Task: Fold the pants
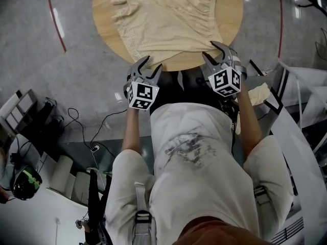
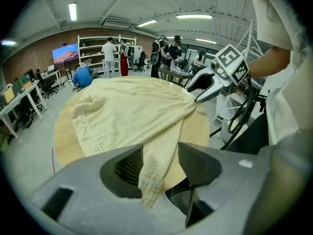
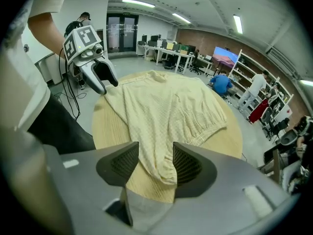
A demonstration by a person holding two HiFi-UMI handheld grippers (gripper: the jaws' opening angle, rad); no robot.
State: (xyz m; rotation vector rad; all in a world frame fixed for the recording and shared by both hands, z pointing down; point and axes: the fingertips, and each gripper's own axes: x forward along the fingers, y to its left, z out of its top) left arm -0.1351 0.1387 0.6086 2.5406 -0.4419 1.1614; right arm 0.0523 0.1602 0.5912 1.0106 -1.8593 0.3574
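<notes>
A: How far along with the fold?

B: Barely started, by the look of it. Can see the pants (image 1: 168, 19) spread pale and rumpled over most of the round desk (image 1: 104, 14), with a gathered elastic edge showing and no clean crease anywhere. Possibly 1 loose turn-over toward the near rim, but cannot tell for sure.

A: Left to do?

B: Nearly everything, at a guess: laying 1 leg over the other, then doubling the length and smoothing flat.

A: And the cloth relative to the left hand-held gripper (image 2: 160, 165)?

B: Right at it. Sits at the near rim of the desk on the left, pointing down at the near edge of the cloth. Stands wide open, with 1 hanging corner of the pants between the 2 jaws. Lies against 1 pad and clear of the other, so not pinched. Has hold of nothing.

A: Same for the right hand-held gripper (image 3: 155, 165)?

B: Much the same. Sits at the near rim on the right, well apart from the left one, with the near edge of the pants running between the 2. Also gapes wide, with a rounded fold of cloth inside the gap, touching 1 pad only. No grip there either.
</notes>
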